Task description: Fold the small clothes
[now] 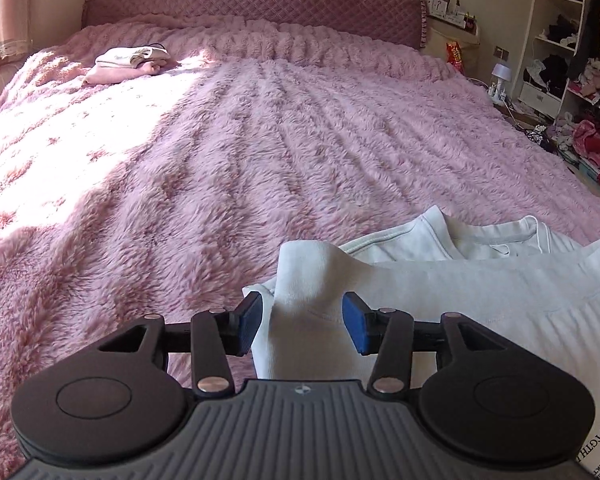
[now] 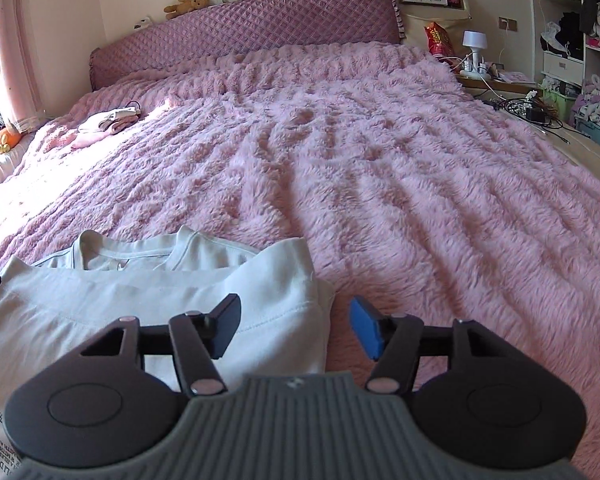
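Observation:
A white shirt (image 1: 480, 280) lies on the fluffy pink bedspread (image 1: 260, 140) near the front edge, its lower part folded up over the collar. My left gripper (image 1: 302, 322) is open, its blue pads on either side of a raised fold at the shirt's left corner, without pinching it. In the right wrist view the same shirt (image 2: 140, 292) lies at lower left. My right gripper (image 2: 296, 330) is open over the shirt's right edge, the left pad above the cloth and the right pad above the bedspread (image 2: 380, 160).
A small stack of folded clothes (image 1: 130, 64) lies at the far left of the bed, also in the right wrist view (image 2: 106, 122). A quilted purple headboard (image 1: 252, 4) stands at the back. Shelves with clothes (image 1: 572, 60) and a nightstand with a lamp (image 2: 474, 46) stand to the right.

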`<state>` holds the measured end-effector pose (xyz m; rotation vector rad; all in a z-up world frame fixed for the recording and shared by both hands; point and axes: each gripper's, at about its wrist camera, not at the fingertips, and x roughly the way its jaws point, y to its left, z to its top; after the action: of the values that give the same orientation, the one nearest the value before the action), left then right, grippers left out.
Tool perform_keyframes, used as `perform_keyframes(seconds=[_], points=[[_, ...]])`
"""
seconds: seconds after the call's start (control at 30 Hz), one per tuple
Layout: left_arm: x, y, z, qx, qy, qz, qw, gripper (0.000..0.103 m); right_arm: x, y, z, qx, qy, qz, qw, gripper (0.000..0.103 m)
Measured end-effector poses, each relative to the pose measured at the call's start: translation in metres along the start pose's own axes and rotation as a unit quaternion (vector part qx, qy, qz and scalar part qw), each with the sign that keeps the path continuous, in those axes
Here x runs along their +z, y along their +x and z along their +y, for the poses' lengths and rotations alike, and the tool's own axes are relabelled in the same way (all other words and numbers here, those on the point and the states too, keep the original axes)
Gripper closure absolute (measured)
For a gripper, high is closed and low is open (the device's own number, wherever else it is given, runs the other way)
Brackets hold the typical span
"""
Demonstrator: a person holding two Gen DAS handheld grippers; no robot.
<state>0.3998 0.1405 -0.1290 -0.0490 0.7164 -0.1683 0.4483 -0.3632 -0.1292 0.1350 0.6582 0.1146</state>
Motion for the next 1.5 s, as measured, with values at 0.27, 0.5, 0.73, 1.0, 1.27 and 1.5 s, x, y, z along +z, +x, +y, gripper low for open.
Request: perform_keyframes(seconds=[0.27, 0.5, 0.73, 1.0, 1.27, 1.5], points=[[-0.003, 0.011, -0.003, 0.006, 0.013, 0.004, 0.9999, 0.093, 0.004, 0.025, 0.006, 0.000, -0.008, -0.013, 1.000, 0.040], [0.000, -0.010, 0.002, 0.019, -0.029, -0.064, 0.9974, 0.094, 0.004, 0.037, 0.014, -0.009, -0.017, -0.021, 1.000, 0.098], [-0.005, 0.018, 0.012, 0.048, -0.078, -0.019, 0.9956, 0.093, 0.006, 0.046, 0.023, -0.041, 0.007, -0.041, 0.998, 0.098], [0.001, 0.016, 0.020, 0.036, -0.079, 0.005, 0.9962, 0.080, 0.000, 0.049, 0.018, -0.071, 0.015, -0.027, 0.997, 0.065], [-0.040, -0.076, 0.041, -0.022, -0.108, -0.026, 0.9936, 0.080, -0.049, -0.070, -0.015, 0.037, 0.098, -0.026, 0.994, 0.057], [-0.115, -0.143, 0.061, -0.084, -0.161, -0.022, 0.9831, 0.080, -0.114, -0.136, -0.014, 0.054, 0.072, 0.017, 0.996, 0.053]])
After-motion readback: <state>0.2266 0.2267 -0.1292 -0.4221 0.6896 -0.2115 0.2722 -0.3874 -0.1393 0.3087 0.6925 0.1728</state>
